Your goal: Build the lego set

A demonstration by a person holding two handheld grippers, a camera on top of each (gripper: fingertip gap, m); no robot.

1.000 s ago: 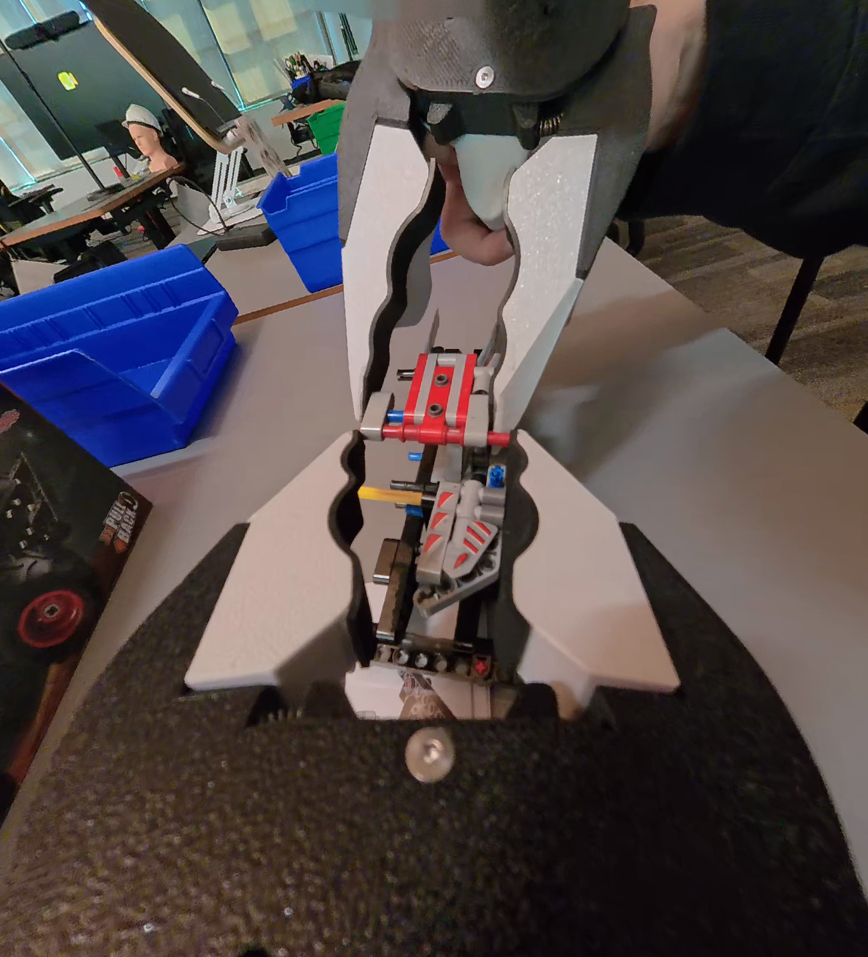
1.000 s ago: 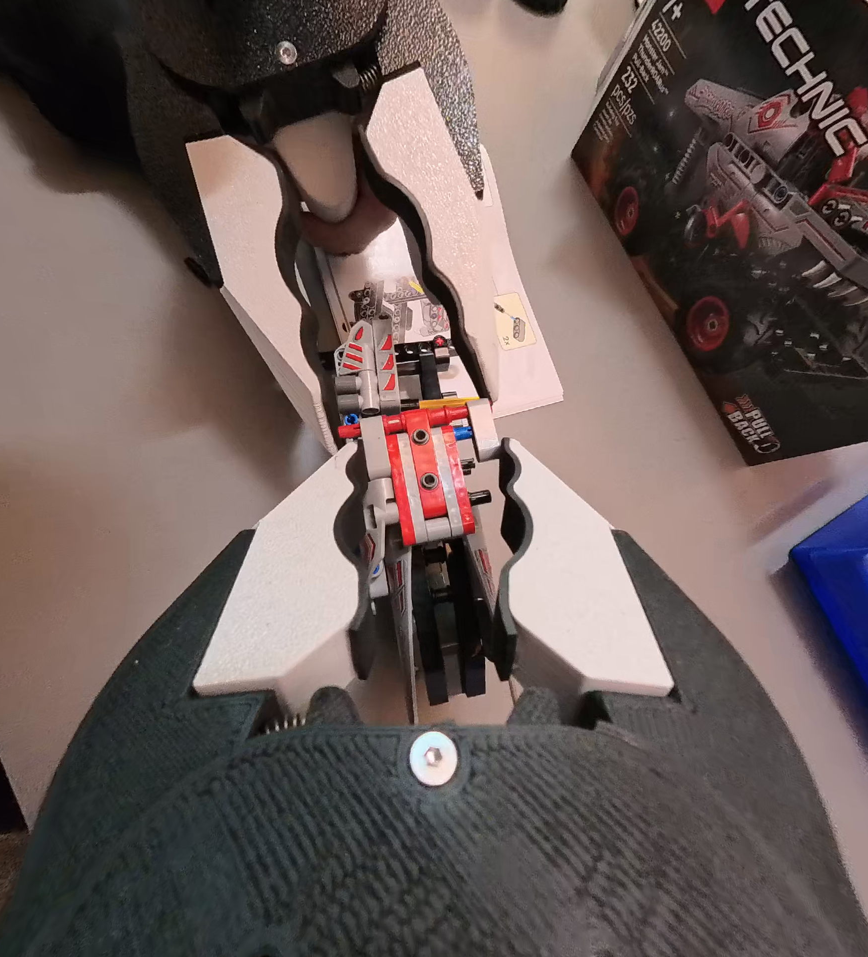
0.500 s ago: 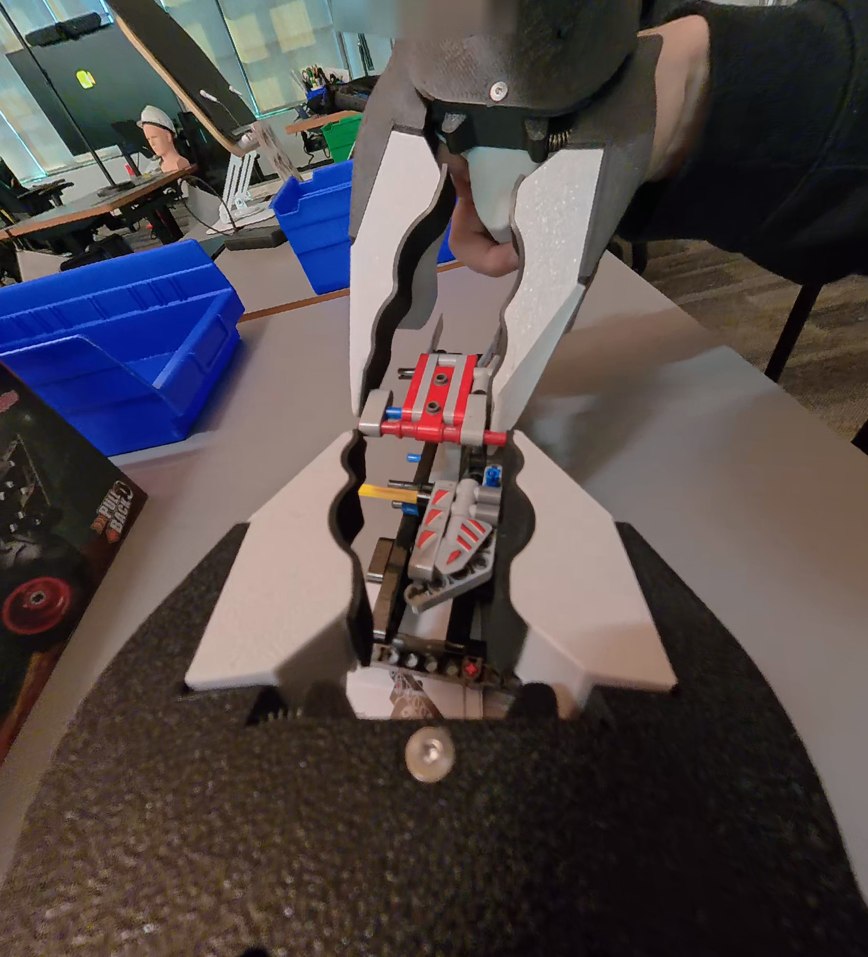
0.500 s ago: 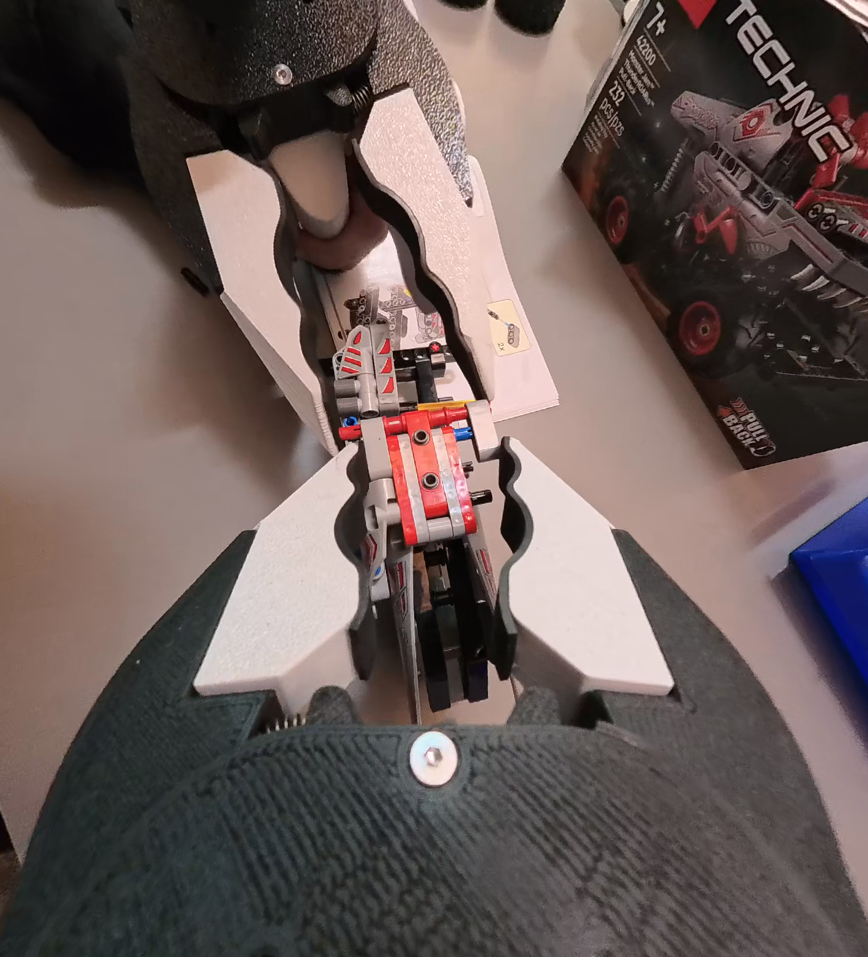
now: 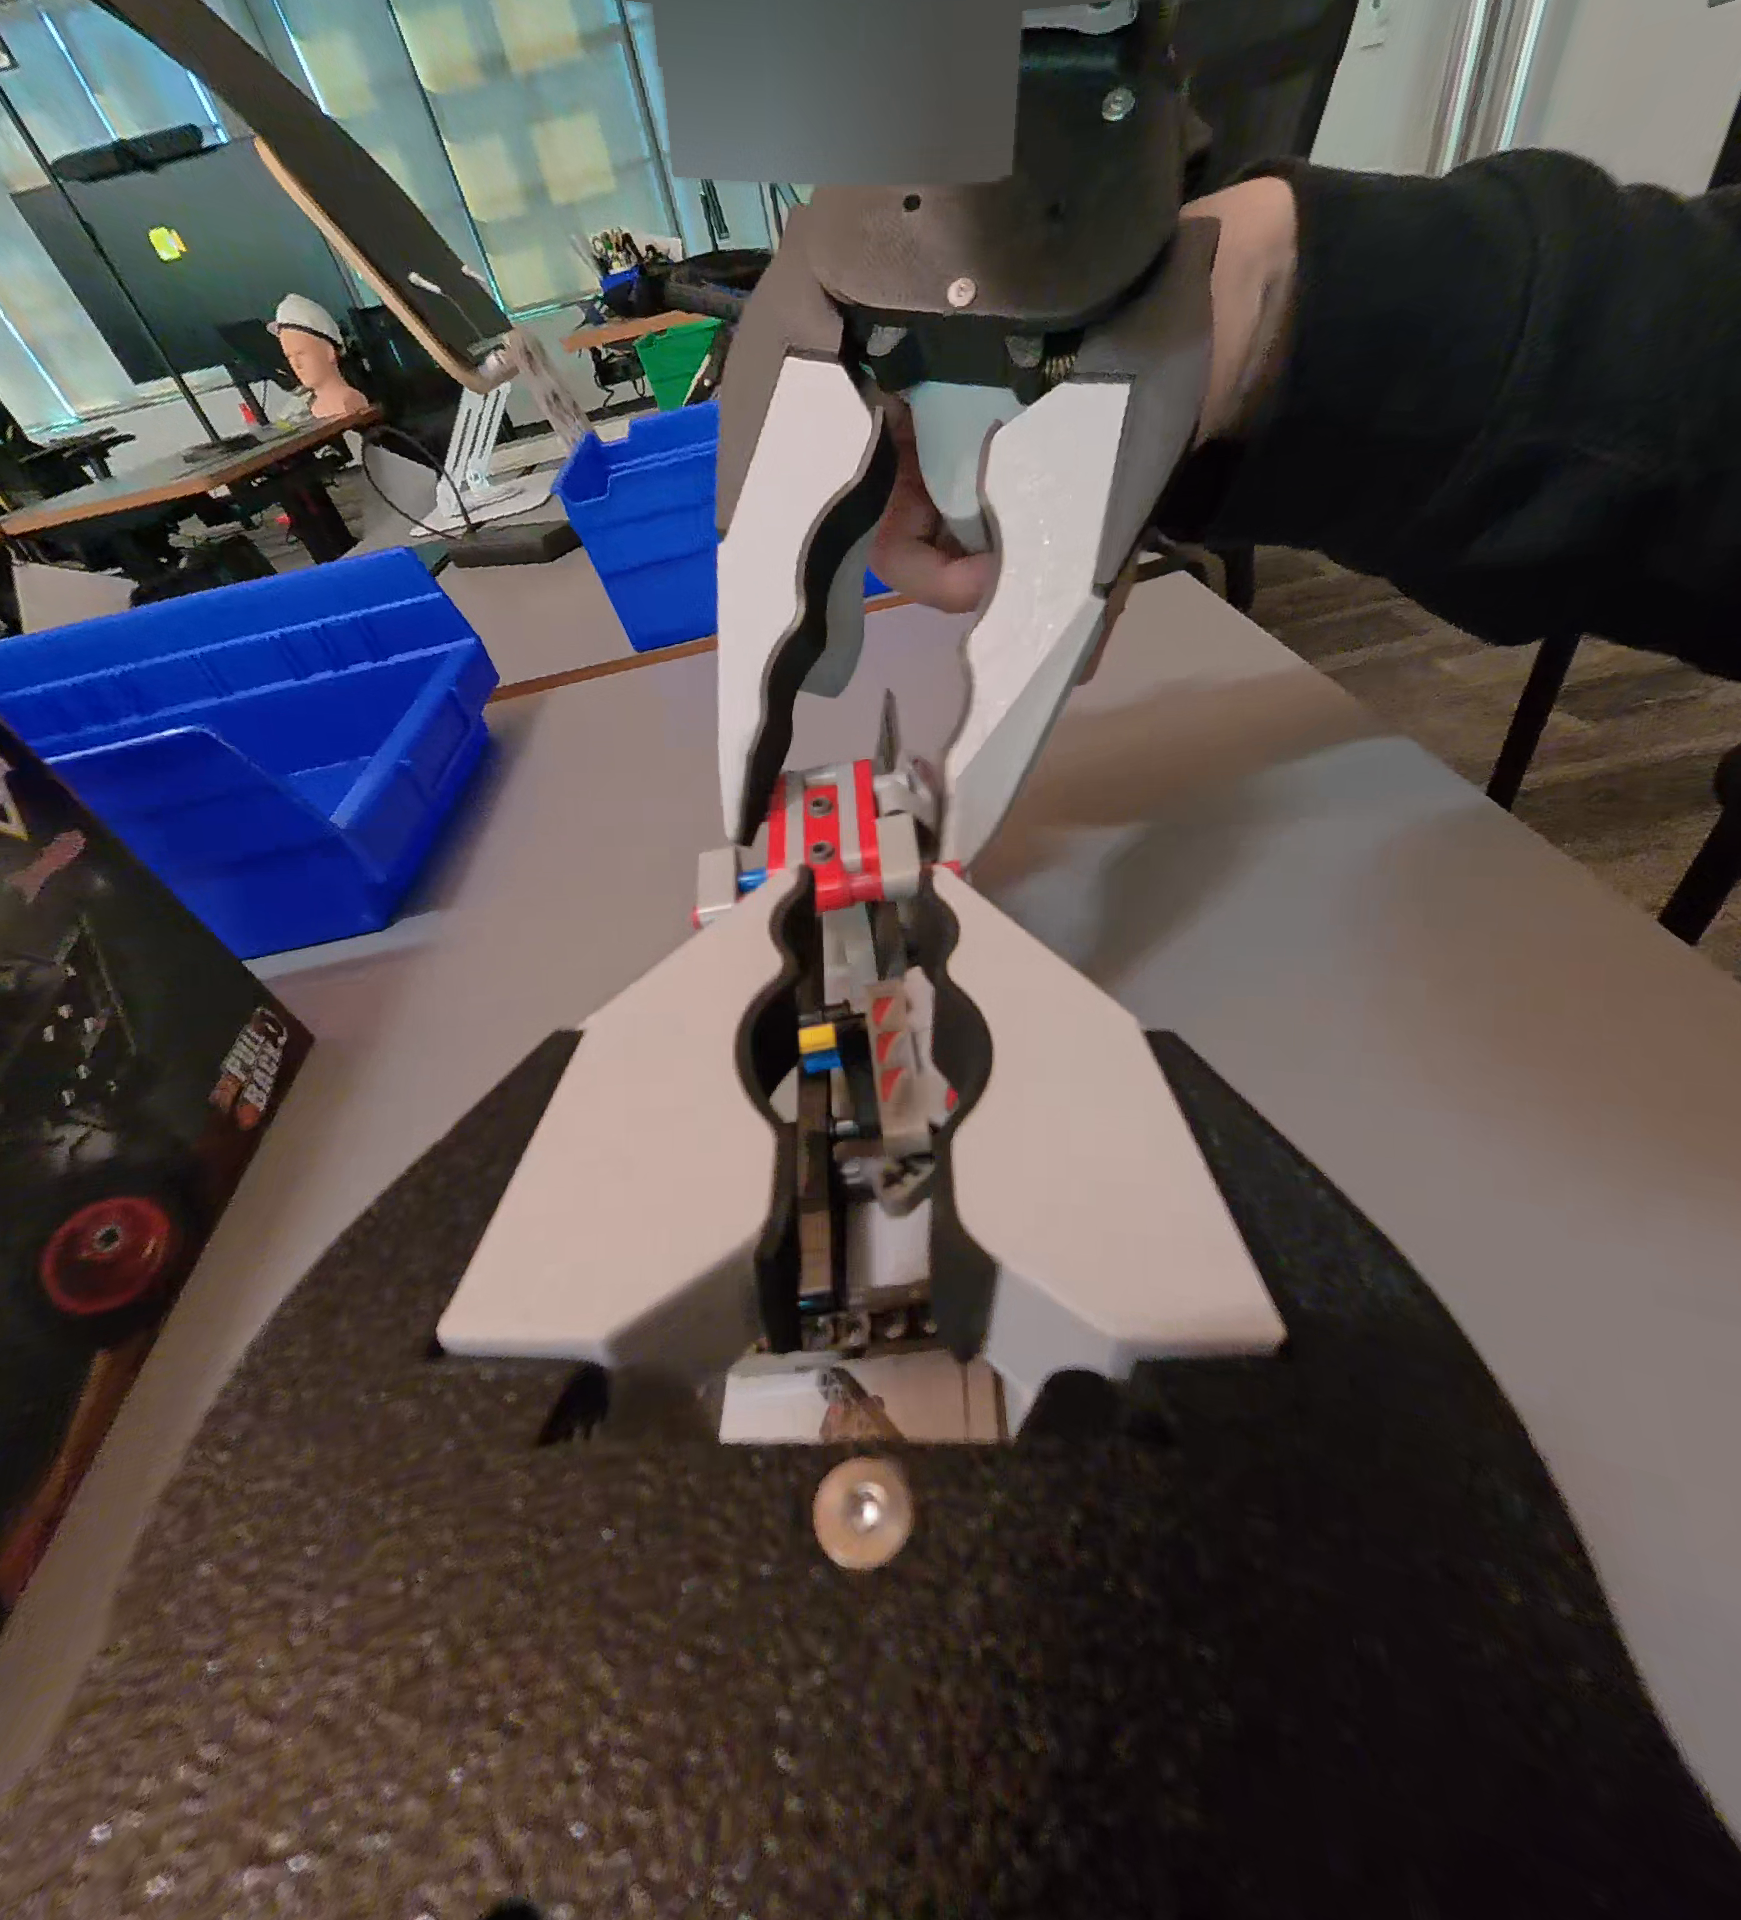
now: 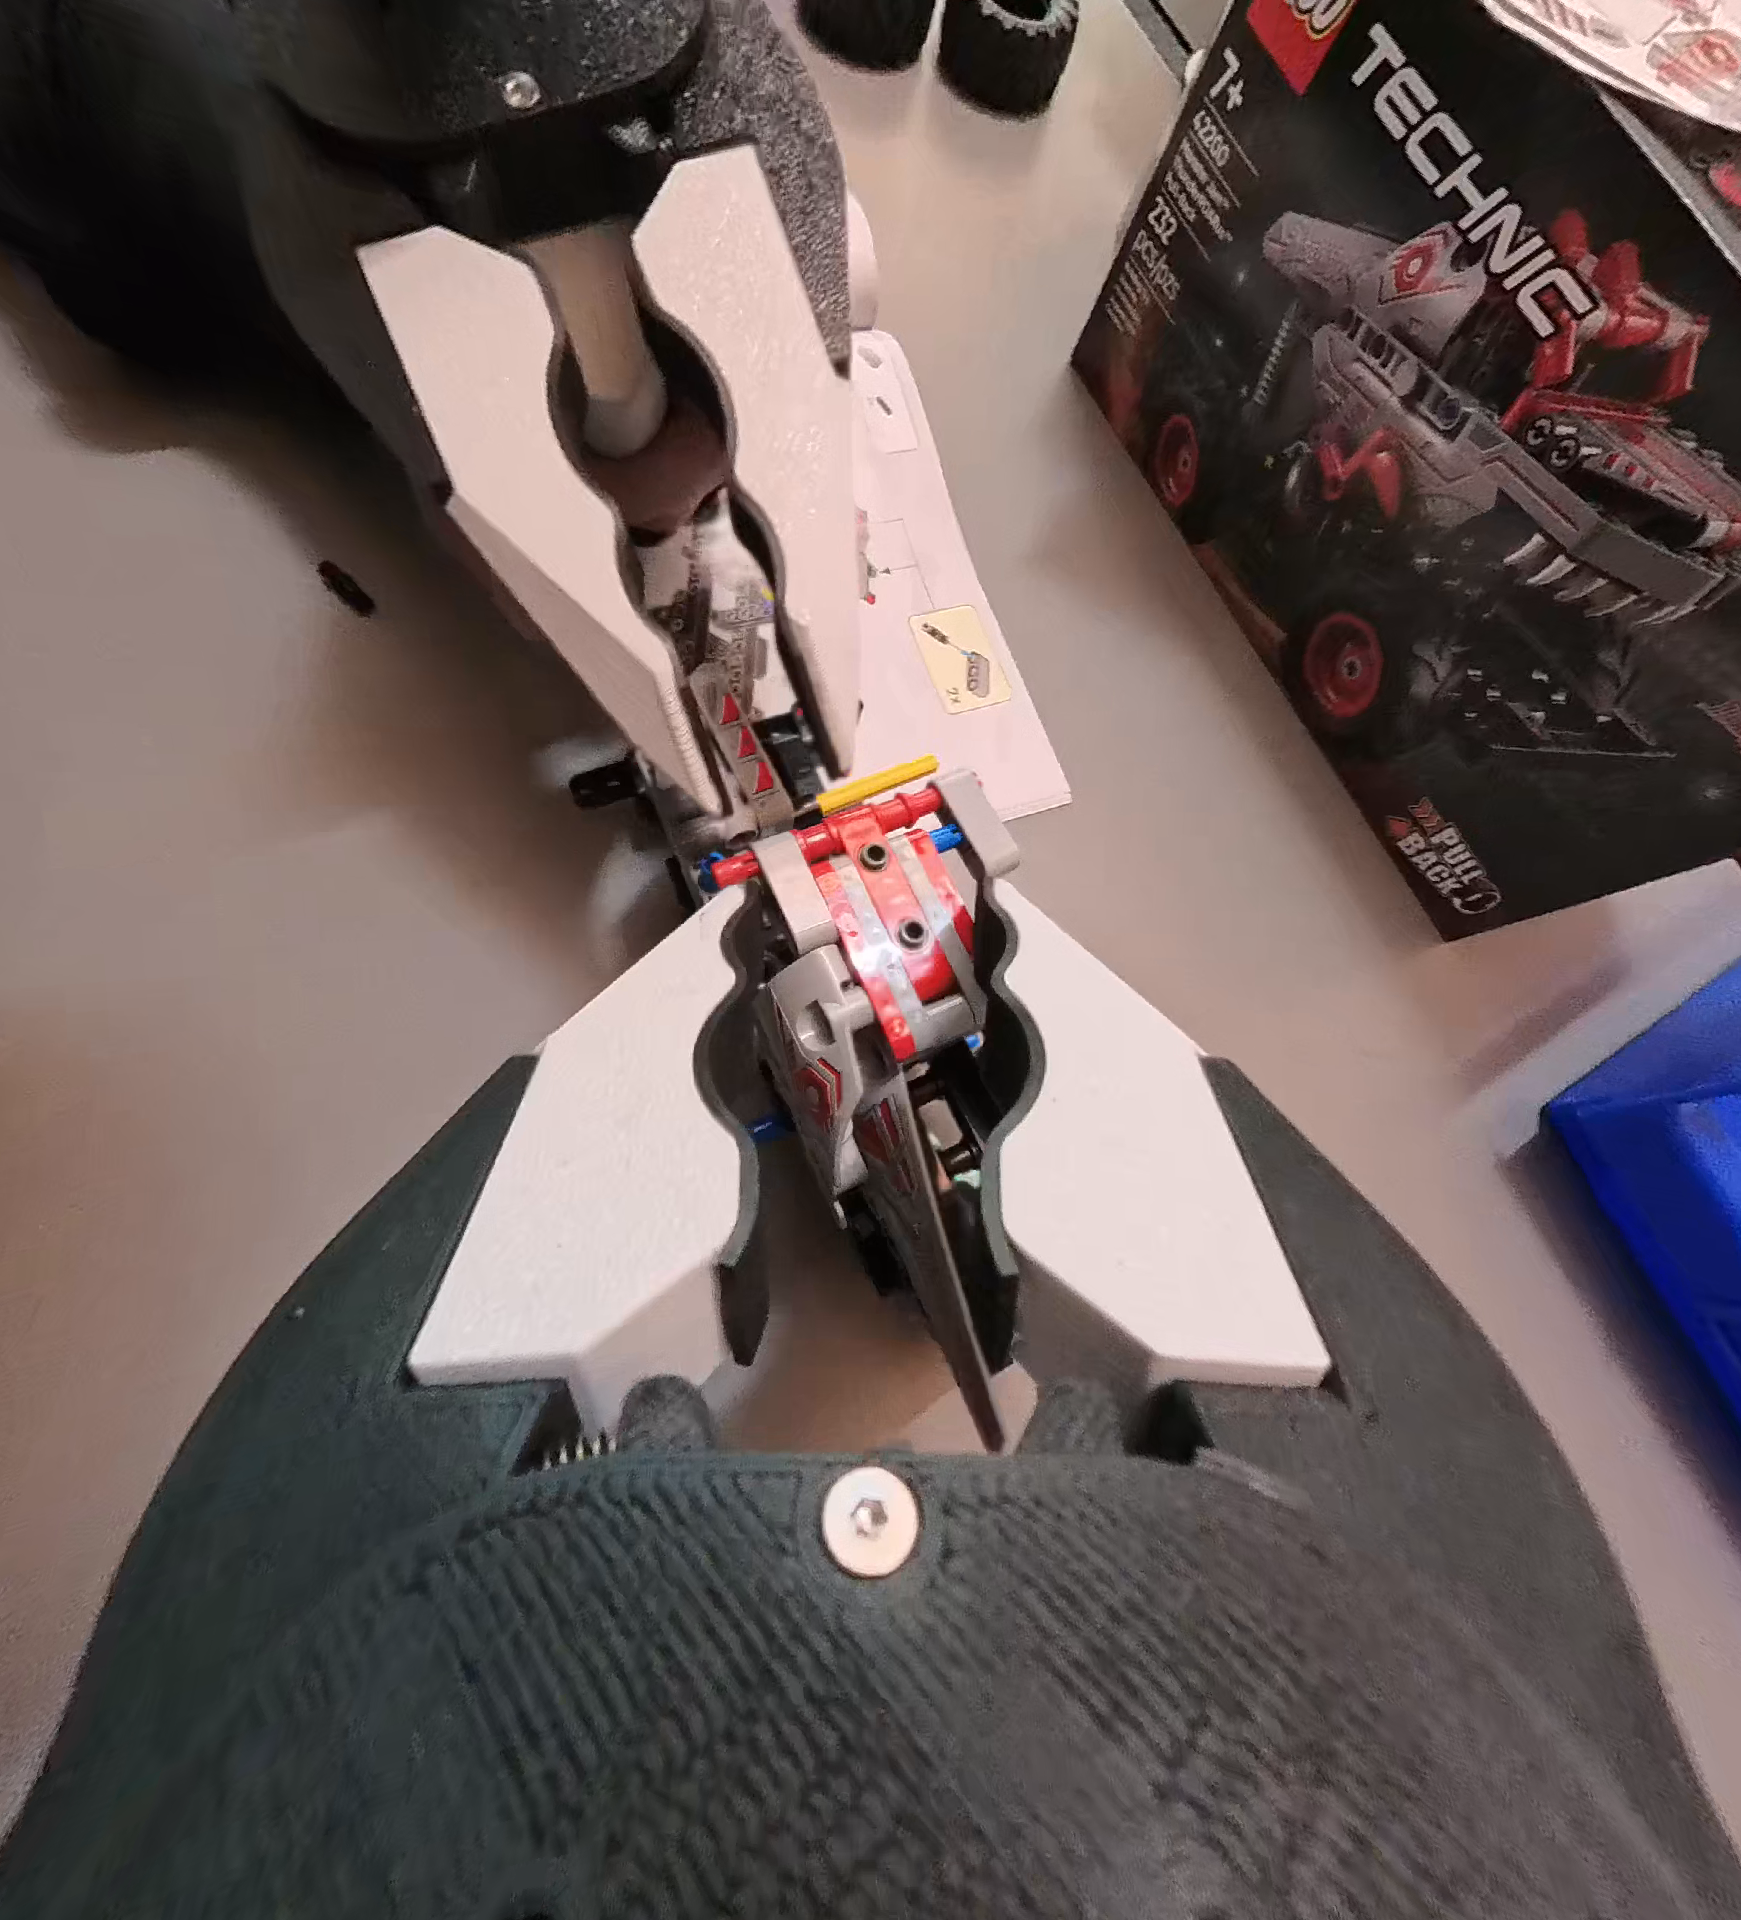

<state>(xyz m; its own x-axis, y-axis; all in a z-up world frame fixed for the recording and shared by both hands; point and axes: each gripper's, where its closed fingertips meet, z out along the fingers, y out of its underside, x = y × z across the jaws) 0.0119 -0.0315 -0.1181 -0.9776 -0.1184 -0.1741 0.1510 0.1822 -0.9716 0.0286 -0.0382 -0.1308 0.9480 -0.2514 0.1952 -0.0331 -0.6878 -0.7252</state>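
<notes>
Lego model (image 6: 876, 997) half-built, held above table (image 6: 170, 831) — left gripper (image 5: 861, 914) and right gripper (image 6: 861, 904) each clamped on one end. Tyres (image 6: 1001, 47) unfitted, body incomplete — much left, I judge.

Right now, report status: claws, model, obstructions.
Left claw shut on lego model. Right claw shut on its other end. Model held above table. Instruction booklet below; nothing blocking.

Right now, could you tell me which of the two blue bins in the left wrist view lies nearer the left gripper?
The large open-fronted blue bin beside the set's box; the smaller blue bin sits farther back.
</notes>
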